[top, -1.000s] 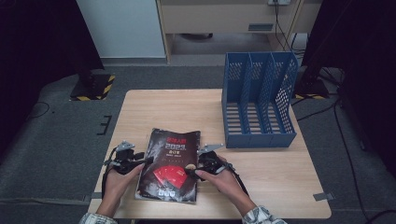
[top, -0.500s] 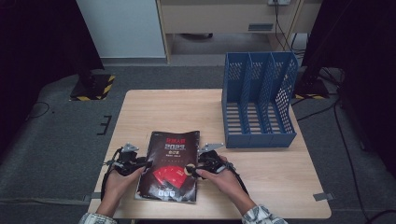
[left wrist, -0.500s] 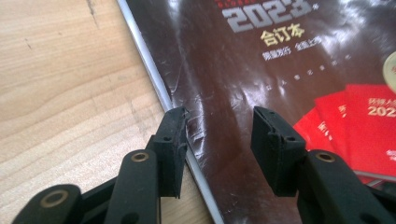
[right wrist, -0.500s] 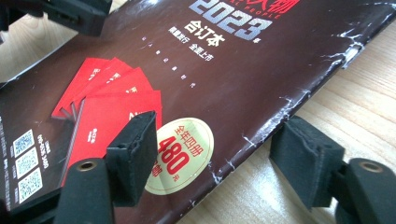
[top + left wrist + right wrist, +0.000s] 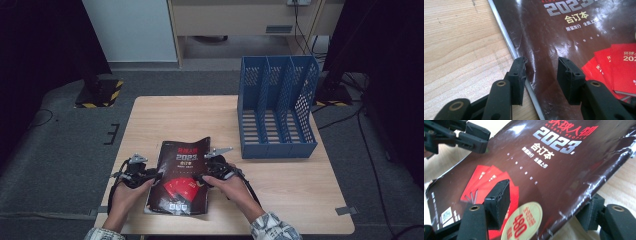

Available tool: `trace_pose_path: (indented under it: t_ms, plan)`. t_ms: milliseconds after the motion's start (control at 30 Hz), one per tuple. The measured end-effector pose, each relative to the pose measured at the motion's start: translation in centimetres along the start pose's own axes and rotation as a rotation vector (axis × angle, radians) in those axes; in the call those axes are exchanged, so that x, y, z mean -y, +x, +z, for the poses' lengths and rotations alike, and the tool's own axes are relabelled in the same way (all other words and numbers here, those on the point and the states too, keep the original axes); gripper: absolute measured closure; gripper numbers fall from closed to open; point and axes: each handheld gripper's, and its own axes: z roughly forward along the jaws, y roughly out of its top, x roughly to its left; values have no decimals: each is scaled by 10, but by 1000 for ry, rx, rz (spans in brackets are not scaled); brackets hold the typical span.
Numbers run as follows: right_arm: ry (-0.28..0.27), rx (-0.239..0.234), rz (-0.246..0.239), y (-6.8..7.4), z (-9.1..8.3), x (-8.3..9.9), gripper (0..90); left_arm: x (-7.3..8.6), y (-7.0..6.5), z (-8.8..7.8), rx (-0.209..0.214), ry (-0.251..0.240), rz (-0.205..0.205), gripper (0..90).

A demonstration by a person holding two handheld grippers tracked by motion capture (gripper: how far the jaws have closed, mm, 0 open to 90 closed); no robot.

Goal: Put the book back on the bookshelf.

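Note:
A thick dark brown book (image 5: 181, 172) with "2023" and red pictures on its cover lies on the wooden table (image 5: 170, 117). My left gripper (image 5: 156, 176) stands at its left edge. In the left gripper view its jaws (image 5: 541, 67) have just been closing and straddle that edge, one over the bare wood, one over the cover (image 5: 574, 32), a clear gap between them. My right gripper (image 5: 202, 179) has also been closing and holds the right edge: in the right gripper view (image 5: 549, 200) one jaw sits on the cover (image 5: 554, 165), the other under the raised edge.
A blue three-slot file rack (image 5: 277, 107) stands upright at the table's back right. Bare wood lies behind the book and along the front right. The left gripper (image 5: 471, 137) appears at the top left of the right gripper view.
Both pairs of jaws have narrowed at the book's edges. The right gripper has crept in a little on the right edge, and the book's far right corner stands lifted.

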Motion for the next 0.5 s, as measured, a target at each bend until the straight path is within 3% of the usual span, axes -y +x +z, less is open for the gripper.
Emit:
trace_pose_path:
  t_ms: [500]
  plan:
    - [17,4,14,-3,13,-16,339,0,-2,1,3,-1,15,569]
